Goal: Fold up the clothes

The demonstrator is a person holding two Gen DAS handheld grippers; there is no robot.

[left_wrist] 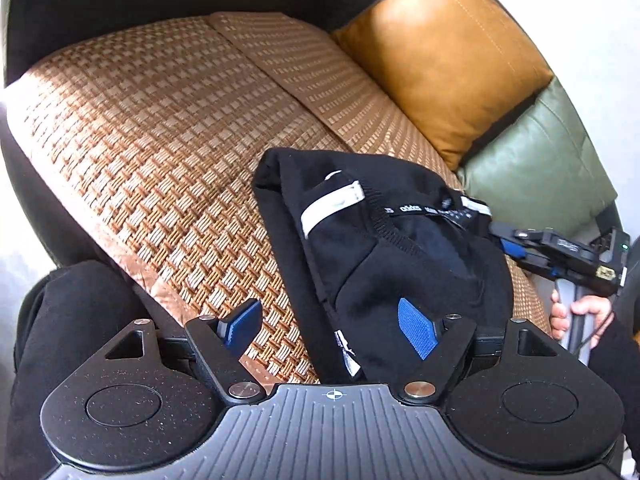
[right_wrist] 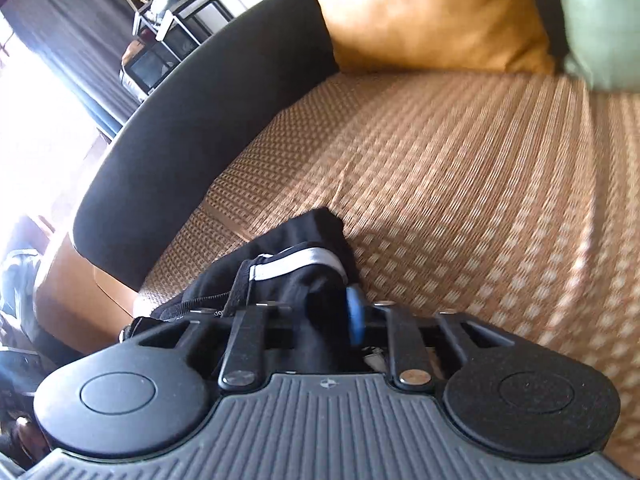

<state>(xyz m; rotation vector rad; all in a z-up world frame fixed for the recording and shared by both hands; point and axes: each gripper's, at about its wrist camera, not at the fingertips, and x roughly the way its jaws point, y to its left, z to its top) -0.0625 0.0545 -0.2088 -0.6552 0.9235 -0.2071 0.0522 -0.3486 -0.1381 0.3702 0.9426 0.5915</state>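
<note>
**Black garment bunched on the sofa mat, both tongs at its edges**

Your left tongs (left_wrist: pixel 334 326) stand wide apart at the bottom centre of the left wrist view. One blue pad hangs over the woven mat (left_wrist: pixel 160 152); the other lies against the near edge of the black garment (left_wrist: pixel 384 248), but nothing is pinched between them.

The garment sits crumpled right of centre in that view, on the mat that covers the sofa seat, its neck opening and a grey-white band facing up (a strip of printed lettering runs along the collar).

Your right tongs (left_wrist: pixel 510 242) come in from the right edge of the same frame and meet the garment's far side, your hand (left_wrist: pixel 580 312) below them. In the right wrist view black cloth (right_wrist: pixel 296 276) fills the gap between the fingers, though you cannot tell whether the pads press on it.

A tan cushion (left_wrist: pixel 440 52) and a green one (left_wrist: pixel 540 160) lean at the upper right.
</note>
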